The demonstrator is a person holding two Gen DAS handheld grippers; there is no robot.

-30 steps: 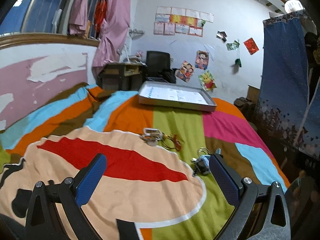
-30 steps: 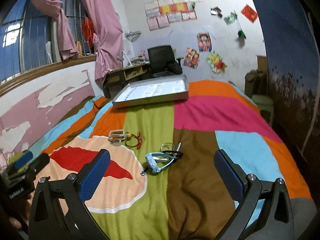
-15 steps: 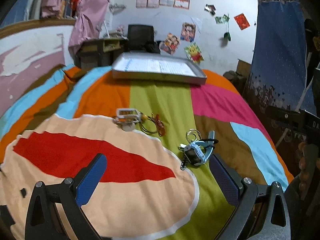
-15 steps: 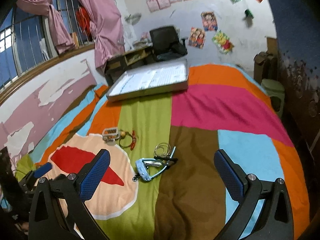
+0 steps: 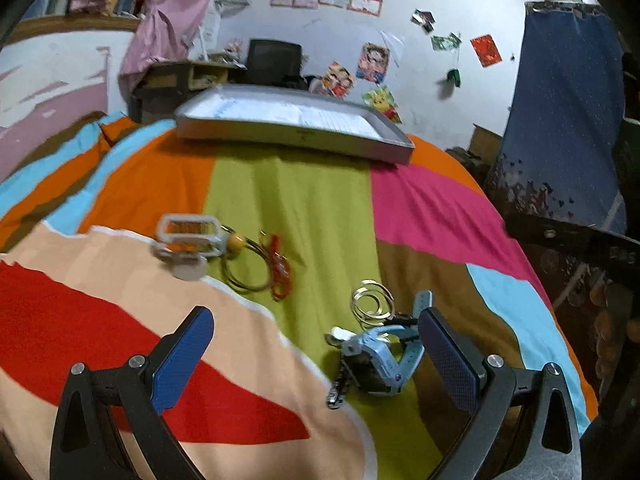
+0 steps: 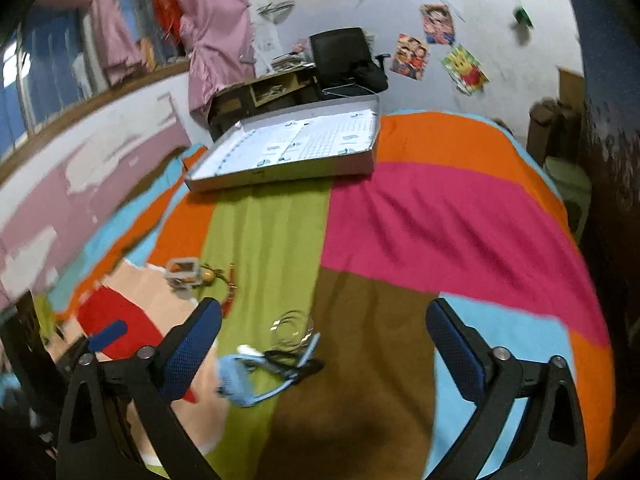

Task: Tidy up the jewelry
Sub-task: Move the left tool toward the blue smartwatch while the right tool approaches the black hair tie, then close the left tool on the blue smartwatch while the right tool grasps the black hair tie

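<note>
Seen from the left wrist, the left gripper (image 5: 316, 340) hangs low over the bed (image 5: 288, 192) with its jaws spread wide and nothing pressed between them. Just inside its right finger, at about 4 o'clock in that view, lies a pale blue watch (image 5: 380, 360) with a dark chain trailing toward 6 o'clock. Touching the watch on its far side is a pair of thin metal hoops (image 5: 372, 304). Farther out, at about 11 o'clock from the watch and apart from it, sits a second small heap: a white rectangular buckle piece (image 5: 188, 236), a yellow bead (image 5: 236, 242), a wire ring (image 5: 248, 268) and a red cord (image 5: 280, 268), all close together on the quilt.

From the right wrist, the right gripper (image 6: 324, 336) also hovers above the bed, its jaws standing well apart and closing, gripping nothing. The blue watch (image 6: 240, 380) lies on the quilt between the fingers, nearer the left one, at about 7 o'clock from the frame's centre; the picture is blurred, so contact cannot be told. The hoops (image 6: 290, 326) lie just beyond it.

Far up the bed, at 12 o'clock in both views, rests a shallow grey tray (image 5: 296, 136), open, lined with white printed sheets. Beyond it stand a desk (image 6: 256, 92) and a black chair (image 6: 340, 56) against the wall.
</note>
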